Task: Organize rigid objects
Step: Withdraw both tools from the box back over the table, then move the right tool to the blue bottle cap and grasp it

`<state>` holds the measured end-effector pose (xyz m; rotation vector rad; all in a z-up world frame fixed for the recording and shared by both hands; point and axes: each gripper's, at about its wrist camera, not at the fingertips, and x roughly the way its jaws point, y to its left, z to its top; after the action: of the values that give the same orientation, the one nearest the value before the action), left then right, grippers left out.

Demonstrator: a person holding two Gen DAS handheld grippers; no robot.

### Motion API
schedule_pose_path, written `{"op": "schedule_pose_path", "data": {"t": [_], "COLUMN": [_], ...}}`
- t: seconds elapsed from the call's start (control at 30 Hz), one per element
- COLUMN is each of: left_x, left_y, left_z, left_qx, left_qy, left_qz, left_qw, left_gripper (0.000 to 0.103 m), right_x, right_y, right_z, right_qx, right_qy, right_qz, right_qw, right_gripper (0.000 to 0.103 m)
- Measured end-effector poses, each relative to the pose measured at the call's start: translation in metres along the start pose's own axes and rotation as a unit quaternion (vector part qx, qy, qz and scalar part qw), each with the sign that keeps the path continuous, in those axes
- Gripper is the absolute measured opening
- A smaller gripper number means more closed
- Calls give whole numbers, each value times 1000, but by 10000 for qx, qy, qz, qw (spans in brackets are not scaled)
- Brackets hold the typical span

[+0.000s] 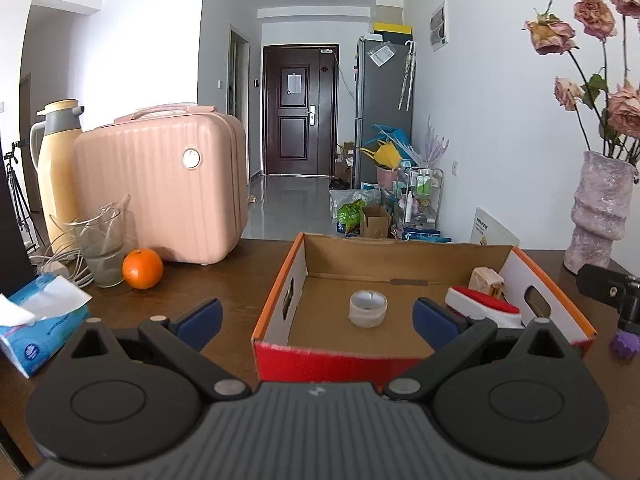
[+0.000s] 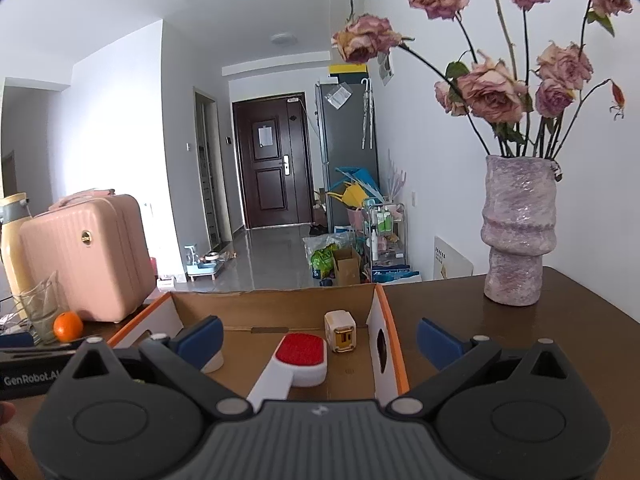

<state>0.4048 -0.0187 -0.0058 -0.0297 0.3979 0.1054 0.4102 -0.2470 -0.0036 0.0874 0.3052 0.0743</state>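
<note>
An open cardboard box (image 1: pixel 298 266) with orange-edged white walls lies on the brown table. Inside it are a roll of clear tape (image 1: pixel 368 308), a white brush with a red pad (image 1: pixel 482 304) and a small cream-and-gold cube (image 1: pixel 485 281). My left gripper (image 1: pixel 318 318) hangs open over the box's near left corner, holding nothing. In the right wrist view the box (image 2: pixel 385 316) holds the same brush (image 2: pixel 300 356) and cube (image 2: pixel 340 331); the tape roll is mostly hidden behind a finger. My right gripper (image 2: pixel 320 340) is open above the box's right wall, empty.
On the left stand a pink case (image 1: pixel 160 190), a cream thermos (image 1: pixel 56 160), a glass (image 1: pixel 100 248), an orange (image 1: pixel 143 268) and a tissue pack (image 1: pixel 38 322). A purple vase of dried roses (image 2: pixel 518 236) stands at the right. The table's far edge drops to the hallway floor.
</note>
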Motion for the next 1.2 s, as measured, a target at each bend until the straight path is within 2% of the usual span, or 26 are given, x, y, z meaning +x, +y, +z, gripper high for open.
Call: {"op": "schedule_pose_path", "data": {"t": [0.3,0.5,0.9,1.2], "left_x": [-39,-57,-79,-83], "left_y": [4,4,12,17], "left_z": [-19,-31,-64,-79], "left_qx": [27,75,176,249], "left_qy": [-87,-58,377,540], "left_qz": [-49,-76,-320,-414], "left_qw": [9999,9999,9986,9974], "left_gripper": [103,103,103,103], "right_x": [-43,-63,-91,-96], "right_y": [6,7,7,12], "right_z": [-22,-40,-83,-96], "right_qx": [-28,3,-115,-236], "right_qy": [-78,17,398,484], "right_qz": [3,30,-41,-85], "right_qw": [10000,10000,9991,9985], "right_gripper": [103,103,103,103]}}
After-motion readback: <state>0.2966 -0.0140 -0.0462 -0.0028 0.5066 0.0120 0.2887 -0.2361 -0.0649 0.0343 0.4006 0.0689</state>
